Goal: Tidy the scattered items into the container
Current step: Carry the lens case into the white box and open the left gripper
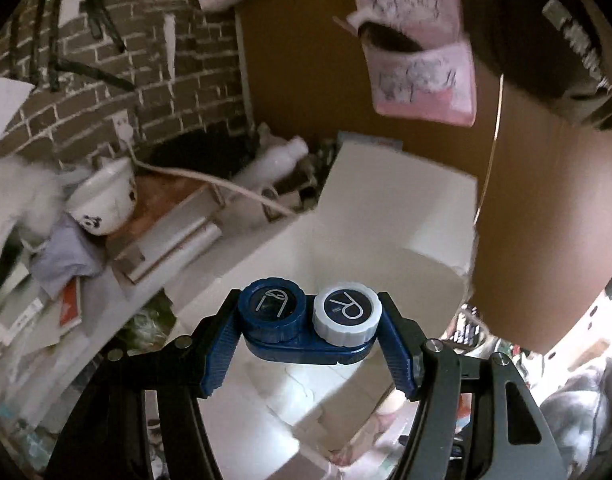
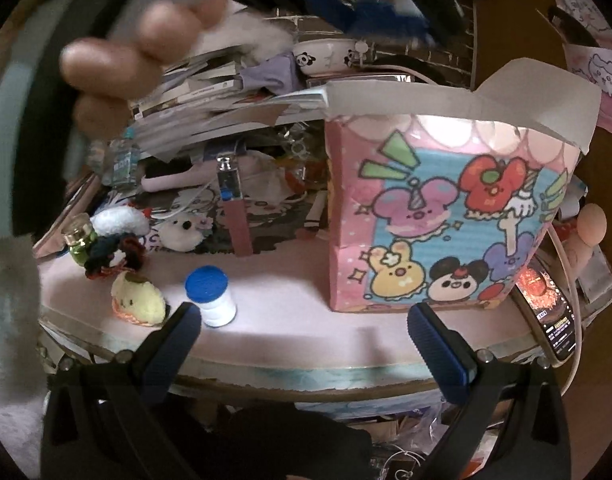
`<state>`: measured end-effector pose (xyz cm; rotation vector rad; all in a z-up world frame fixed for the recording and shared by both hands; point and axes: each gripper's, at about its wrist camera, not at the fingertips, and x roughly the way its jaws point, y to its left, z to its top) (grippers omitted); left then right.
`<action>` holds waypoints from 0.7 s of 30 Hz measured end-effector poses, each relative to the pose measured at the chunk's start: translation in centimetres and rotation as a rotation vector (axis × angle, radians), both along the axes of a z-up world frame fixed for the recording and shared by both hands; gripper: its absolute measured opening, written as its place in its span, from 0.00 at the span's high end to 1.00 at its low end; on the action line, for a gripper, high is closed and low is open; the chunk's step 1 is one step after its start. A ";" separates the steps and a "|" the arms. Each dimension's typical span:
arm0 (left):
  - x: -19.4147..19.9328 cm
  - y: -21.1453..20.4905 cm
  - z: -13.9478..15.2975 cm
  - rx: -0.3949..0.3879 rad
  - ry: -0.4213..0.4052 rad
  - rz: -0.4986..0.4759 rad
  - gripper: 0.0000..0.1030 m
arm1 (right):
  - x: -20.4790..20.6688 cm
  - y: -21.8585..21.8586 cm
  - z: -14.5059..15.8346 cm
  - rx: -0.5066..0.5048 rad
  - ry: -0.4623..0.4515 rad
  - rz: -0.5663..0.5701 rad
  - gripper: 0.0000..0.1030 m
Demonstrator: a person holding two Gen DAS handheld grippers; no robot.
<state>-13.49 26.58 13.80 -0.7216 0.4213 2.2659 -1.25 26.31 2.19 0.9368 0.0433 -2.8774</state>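
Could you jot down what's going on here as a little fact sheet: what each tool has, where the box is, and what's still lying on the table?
left tool: shut on contact lens case, above the open box
right tool: open, nothing between its fingers
box: pink, cartoon print, flaps up, standing on the table
still out: blue-capped bottle, yellow plush

Left hand-held gripper point(image 1: 310, 328) clamped on load; right hand-held gripper point(image 2: 302, 320) jaws apart; blurred fingers point(image 2: 118, 56), probably left hand.
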 end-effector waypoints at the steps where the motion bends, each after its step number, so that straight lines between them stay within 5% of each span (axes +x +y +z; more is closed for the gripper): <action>1: -0.2 0.3 -0.5 -0.016 -0.009 0.002 0.41 | 0.0 0.1 0.0 -0.001 0.000 0.000 0.00; 15: -0.9 0.6 -3.0 -0.098 -0.050 0.036 0.41 | -0.4 0.1 -0.4 -0.009 -0.018 0.012 0.00; 21: -0.8 0.2 -2.5 -0.103 -0.006 0.068 0.23 | -0.5 0.0 -0.4 -0.008 -0.020 0.014 0.00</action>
